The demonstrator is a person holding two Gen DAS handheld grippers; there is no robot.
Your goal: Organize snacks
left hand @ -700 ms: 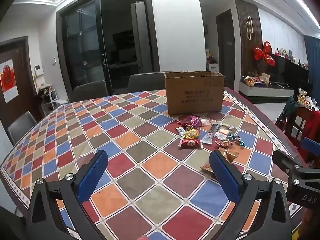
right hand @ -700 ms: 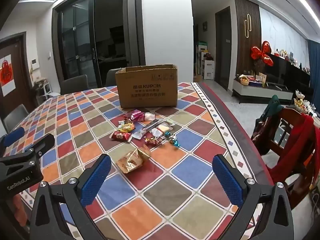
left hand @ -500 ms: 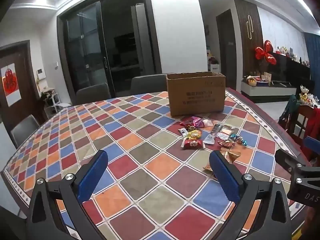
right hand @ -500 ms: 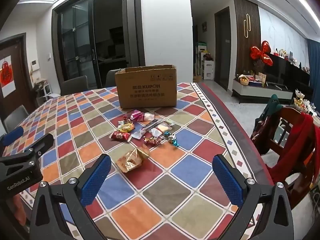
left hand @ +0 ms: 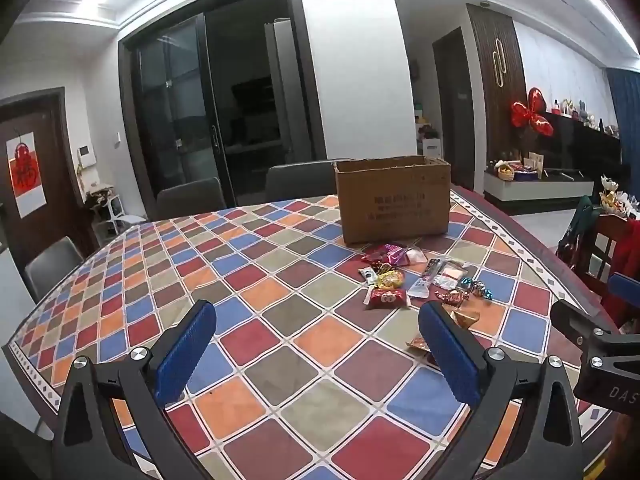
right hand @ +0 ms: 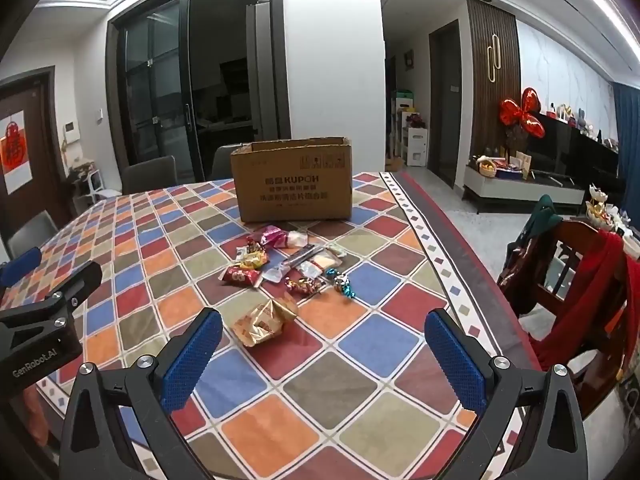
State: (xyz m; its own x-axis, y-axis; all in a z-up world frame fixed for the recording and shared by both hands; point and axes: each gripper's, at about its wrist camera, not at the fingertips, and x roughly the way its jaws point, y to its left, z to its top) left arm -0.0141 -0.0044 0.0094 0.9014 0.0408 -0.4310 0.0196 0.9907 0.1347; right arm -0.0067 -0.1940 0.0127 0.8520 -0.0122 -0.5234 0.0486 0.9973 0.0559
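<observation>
Several wrapped snacks lie in a loose pile [right hand: 290, 264] on the checkered table, just in front of an open cardboard box [right hand: 293, 179]. A gold foil packet [right hand: 264, 320] lies nearest, apart from the pile. The pile [left hand: 416, 280] and box [left hand: 394, 198] also show in the left wrist view. My left gripper [left hand: 316, 354] is open and empty above the table, left of the snacks. My right gripper [right hand: 322, 354] is open and empty, short of the gold packet.
The table [right hand: 160, 264] has a patterned cloth; its right edge [right hand: 452, 240] curves beside a wooden chair with red cloth [right hand: 588, 280]. Grey chairs [left hand: 192, 198] stand at the far side. Each gripper's body shows at the edge of the other view.
Both views have tilted up slightly and drawn a little nearer the snacks. Both grippers stay open and empty.
</observation>
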